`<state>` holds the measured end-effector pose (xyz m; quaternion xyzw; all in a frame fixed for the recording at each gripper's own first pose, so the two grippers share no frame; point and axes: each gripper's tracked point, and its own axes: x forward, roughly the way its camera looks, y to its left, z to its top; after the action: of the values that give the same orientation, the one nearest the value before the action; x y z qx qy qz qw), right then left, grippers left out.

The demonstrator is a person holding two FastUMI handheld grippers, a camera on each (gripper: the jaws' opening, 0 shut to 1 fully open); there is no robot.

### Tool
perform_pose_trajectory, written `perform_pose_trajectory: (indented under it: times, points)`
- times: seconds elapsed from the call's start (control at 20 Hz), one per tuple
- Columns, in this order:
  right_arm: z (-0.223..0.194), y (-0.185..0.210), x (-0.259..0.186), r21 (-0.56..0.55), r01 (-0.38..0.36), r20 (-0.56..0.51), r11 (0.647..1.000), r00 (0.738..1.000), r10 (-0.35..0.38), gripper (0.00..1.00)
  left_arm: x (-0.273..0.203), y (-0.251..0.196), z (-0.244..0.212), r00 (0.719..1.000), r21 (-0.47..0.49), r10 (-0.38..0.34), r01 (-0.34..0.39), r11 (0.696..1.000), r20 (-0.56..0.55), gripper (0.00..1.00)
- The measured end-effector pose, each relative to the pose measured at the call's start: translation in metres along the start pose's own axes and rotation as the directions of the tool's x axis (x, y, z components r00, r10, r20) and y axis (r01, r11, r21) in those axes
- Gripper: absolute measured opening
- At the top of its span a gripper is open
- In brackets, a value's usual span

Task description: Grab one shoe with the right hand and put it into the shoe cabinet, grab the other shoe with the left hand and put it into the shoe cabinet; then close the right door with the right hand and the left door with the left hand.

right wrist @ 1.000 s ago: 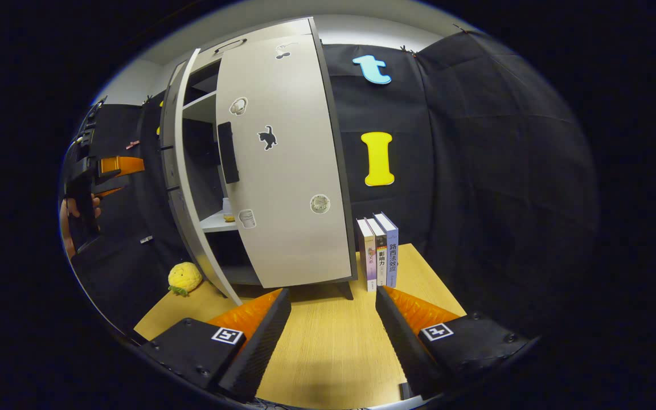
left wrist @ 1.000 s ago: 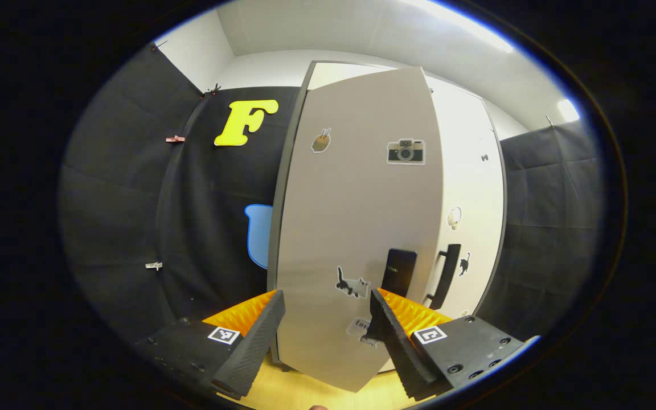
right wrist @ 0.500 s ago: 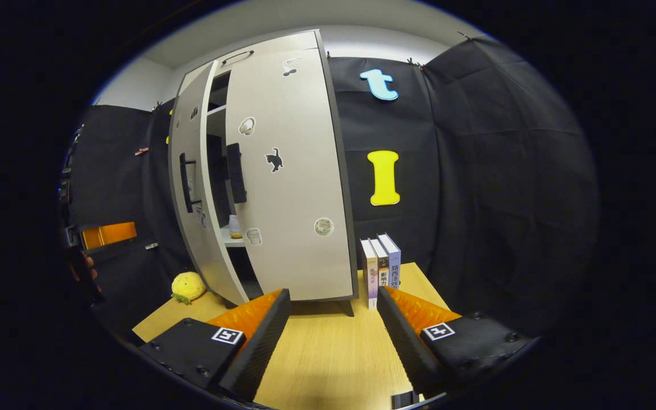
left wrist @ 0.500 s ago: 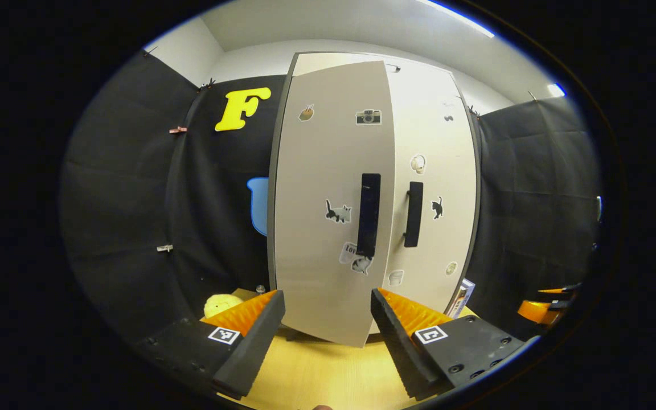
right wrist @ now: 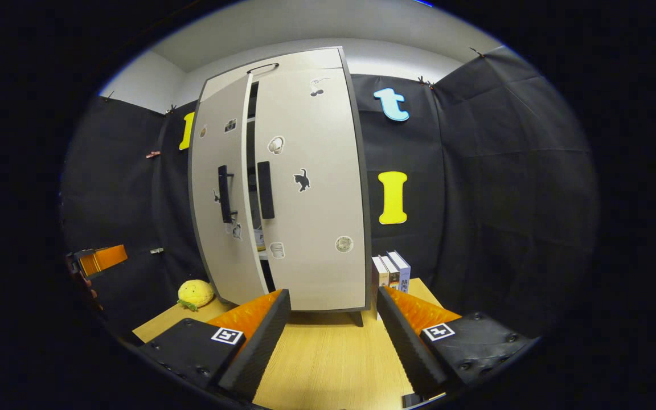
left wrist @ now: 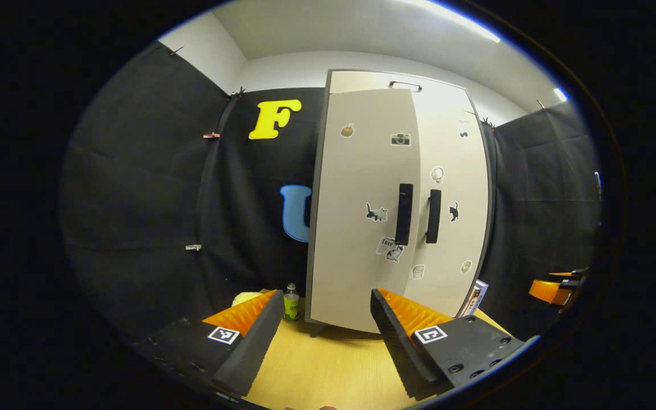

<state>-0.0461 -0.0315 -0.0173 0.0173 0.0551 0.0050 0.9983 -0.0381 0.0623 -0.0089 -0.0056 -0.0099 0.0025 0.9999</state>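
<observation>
Right gripper view: flat matte shoe cabinet (right wrist: pixel 305 228), left door (right wrist: pixel 220 199) ajar.

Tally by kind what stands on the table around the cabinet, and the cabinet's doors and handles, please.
Cabinet: 1
Doors: 2, left, right
Handles: 2
Books: 3
Bottle: 1
Yellow plush toy: 1
Total: 10
</observation>
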Motion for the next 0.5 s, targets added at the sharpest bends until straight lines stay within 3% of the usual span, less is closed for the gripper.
perform_pose_trajectory:
  times: [0.3, 0.5]
  points:
    - [-0.052, 0.024, -0.023, 0.014, -0.018, -0.100, 1.000, 0.995, 0.019, 0.98, -0.011, 0.006, -0.041, 0.997, -0.005, 0.065, -0.065, 0.998, -0.042, 0.96]
    - [-0.061, 0.037, -0.023, -0.021, -0.032, -0.107, 0.999, 0.994, 0.030, 0.99, -0.014, -0.030, -0.063, 0.993, -0.078, -0.037, 0.029, 0.997, -0.113, 0.95]
